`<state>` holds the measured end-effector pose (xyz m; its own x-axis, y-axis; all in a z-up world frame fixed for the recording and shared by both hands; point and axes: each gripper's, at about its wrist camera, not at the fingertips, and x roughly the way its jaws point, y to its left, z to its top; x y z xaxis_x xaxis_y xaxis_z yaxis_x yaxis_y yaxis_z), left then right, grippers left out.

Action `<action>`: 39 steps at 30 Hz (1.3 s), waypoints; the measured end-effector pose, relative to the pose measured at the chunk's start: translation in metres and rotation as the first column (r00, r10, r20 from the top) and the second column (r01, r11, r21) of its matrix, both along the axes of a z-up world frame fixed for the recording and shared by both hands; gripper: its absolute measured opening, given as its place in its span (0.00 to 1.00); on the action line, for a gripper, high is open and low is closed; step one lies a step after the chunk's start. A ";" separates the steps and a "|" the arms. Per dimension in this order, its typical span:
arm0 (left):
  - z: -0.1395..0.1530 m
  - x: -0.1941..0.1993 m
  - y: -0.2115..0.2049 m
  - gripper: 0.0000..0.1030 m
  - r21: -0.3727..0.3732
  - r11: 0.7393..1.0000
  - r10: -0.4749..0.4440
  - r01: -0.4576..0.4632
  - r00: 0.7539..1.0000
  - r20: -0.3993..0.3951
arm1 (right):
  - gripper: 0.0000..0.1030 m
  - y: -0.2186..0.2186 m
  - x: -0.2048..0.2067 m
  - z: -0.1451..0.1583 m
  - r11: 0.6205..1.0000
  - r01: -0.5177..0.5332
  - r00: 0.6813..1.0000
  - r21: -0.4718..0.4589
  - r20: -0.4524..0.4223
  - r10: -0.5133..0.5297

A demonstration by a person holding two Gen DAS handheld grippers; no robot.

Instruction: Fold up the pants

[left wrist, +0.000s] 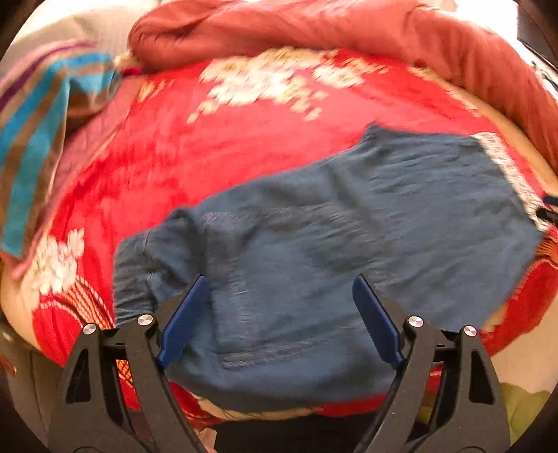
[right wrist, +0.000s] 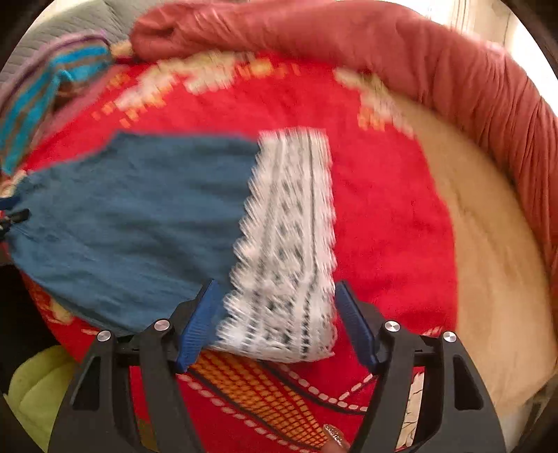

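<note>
The blue pants [left wrist: 331, 251] lie spread on a red flowered blanket [left wrist: 209, 150]. Their gathered waist end is at the left in the left wrist view, and a white patterned cuff [left wrist: 509, 174] is at the far right. My left gripper [left wrist: 279, 289] is open above the waist part of the pants, with nothing between the fingers. In the right wrist view the pants [right wrist: 139, 216] reach left and the white cuff [right wrist: 289, 244] lies in the middle. My right gripper [right wrist: 277, 292] is open, its blue fingers either side of the cuff's near end.
A rolled rust-red quilt [left wrist: 348, 31] runs along the far side and curves right [right wrist: 453, 69]. A striped blue and brown cloth [left wrist: 35, 139] lies at the left. Cream bedding [right wrist: 488, 261] shows at the right. Something lime green [right wrist: 35, 390] sits below the bed edge.
</note>
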<state>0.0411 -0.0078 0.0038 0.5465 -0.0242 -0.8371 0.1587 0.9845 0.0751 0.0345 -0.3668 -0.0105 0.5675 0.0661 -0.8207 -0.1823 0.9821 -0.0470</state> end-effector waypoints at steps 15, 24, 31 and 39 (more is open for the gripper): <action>-0.043 -0.003 -0.085 0.78 0.058 0.976 -0.199 0.208 0.971 -0.130 | 0.66 0.090 0.002 -0.019 0.978 -0.203 0.975 0.048 -0.078 0.206; -0.041 -0.006 -0.075 0.80 -0.006 0.983 -0.182 0.182 0.975 -0.130 | 0.68 0.077 -0.006 -0.039 0.989 -0.137 0.979 0.062 -0.145 0.144; -0.027 -0.009 -0.072 0.80 -0.082 0.982 -0.175 0.168 0.979 -0.099 | 0.73 0.073 -0.006 -0.031 0.989 -0.118 0.983 0.088 -0.130 0.129; -0.003 -0.012 -0.080 0.81 -0.109 0.978 -0.184 0.178 0.982 -0.051 | 0.78 0.061 -0.012 -0.007 0.989 -0.095 0.993 0.116 -0.056 0.102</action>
<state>0.0296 -0.0876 0.0006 0.4740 -0.2060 -0.8561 0.3360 0.9410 -0.0404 0.0221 -0.3057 -0.0174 0.5024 0.2134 -0.8379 -0.2779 0.9575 0.0772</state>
